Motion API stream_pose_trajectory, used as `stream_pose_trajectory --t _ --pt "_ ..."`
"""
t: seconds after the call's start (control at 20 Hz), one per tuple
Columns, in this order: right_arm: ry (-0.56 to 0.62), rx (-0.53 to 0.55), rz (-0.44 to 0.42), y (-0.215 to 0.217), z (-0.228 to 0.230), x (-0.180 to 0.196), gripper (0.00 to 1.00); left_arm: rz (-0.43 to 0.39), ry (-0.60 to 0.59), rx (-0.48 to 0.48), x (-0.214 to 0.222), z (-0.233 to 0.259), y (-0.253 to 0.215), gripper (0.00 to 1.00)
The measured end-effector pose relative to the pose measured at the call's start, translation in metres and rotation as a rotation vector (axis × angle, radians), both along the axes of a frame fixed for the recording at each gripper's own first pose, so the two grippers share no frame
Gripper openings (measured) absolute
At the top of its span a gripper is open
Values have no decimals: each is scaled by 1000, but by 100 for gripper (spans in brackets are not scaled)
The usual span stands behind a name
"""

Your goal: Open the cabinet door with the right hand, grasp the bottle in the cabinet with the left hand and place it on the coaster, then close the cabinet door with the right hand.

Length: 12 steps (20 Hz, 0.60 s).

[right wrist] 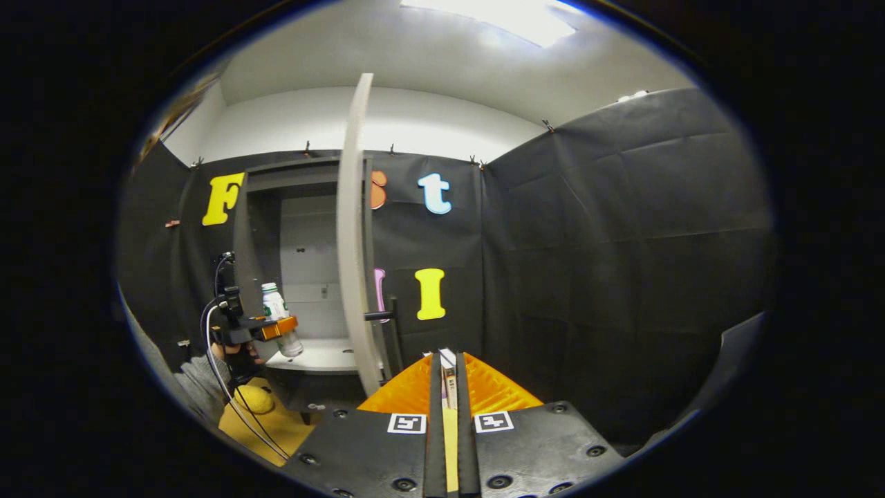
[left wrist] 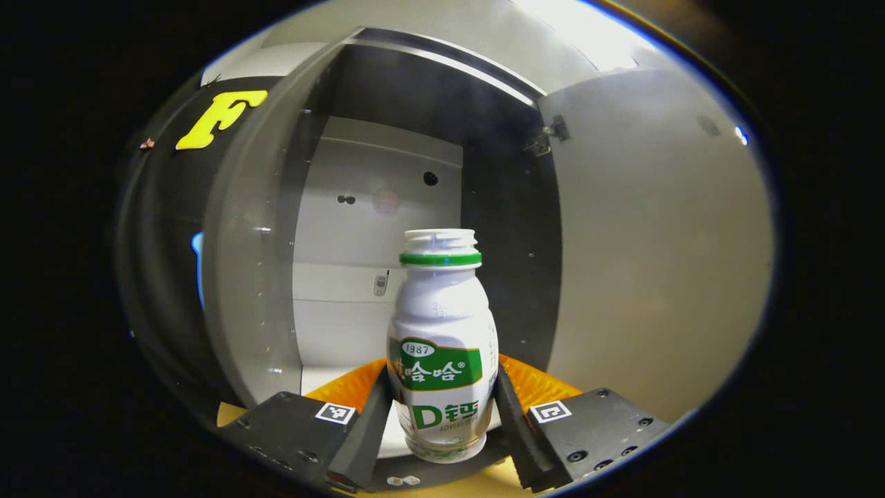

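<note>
The bottle (left wrist: pixel 442 346) sits low in the centre of my left gripper view: a small white plastic one with a bulging body, a narrow neck, a green ring under a ribbed white cap, and a green band of label across its lower half. It stands upright and is held between the two fingers of my left tool (left wrist: pixel 442 422), which press on its lower body from either side, opened just to the bottle's width.

Behind it, filling the middle of the frame, I see the open cabinet (left wrist: pixel 373 228) with a pale back wall, a dark frame and a white shelf floor. The cabinet door (left wrist: pixel 657 242) is swung out on the right of the frame, a broad grey panel with a hinge at its upper inner corner. I cannot tell whether the bottle's base rests on the shelf or hangs just clear of it.

In my right gripper view, the same bottle (right wrist: pixel 280 325) appears small at the lower left, gripped by the left tool (right wrist: pixel 276 328), in front of the cabinet opening (right wrist: pixel 304 263). A gloved hand (right wrist: pixel 238 353) and a grey sleeve hold that tool, with cables hanging below. The door (right wrist: pixel 352 235) shows edge-on, a tall pale strip left of centre, with a dark handle (right wrist: pixel 380 316) sticking out.

My right tool (right wrist: pixel 449 387) lies at the bottom centre, its fingers nearly together, leaving a thin slit and gripping nothing.
</note>
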State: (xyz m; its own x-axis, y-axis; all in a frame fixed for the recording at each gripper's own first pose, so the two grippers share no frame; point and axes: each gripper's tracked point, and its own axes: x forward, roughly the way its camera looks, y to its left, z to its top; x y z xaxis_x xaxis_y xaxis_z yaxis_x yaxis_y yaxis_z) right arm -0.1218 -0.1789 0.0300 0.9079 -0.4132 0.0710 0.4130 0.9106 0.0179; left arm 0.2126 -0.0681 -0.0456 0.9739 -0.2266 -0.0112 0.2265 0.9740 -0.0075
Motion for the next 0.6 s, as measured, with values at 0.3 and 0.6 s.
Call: stream_pose_trajectory --t 0.3,0.6 --pt "-17 -23 173 84 -2 27 11 31 24 35 -84 -18 34 77" --pt "-35 -40 382 162 -11 88 13 66 48 47 -141 -45 61 77"
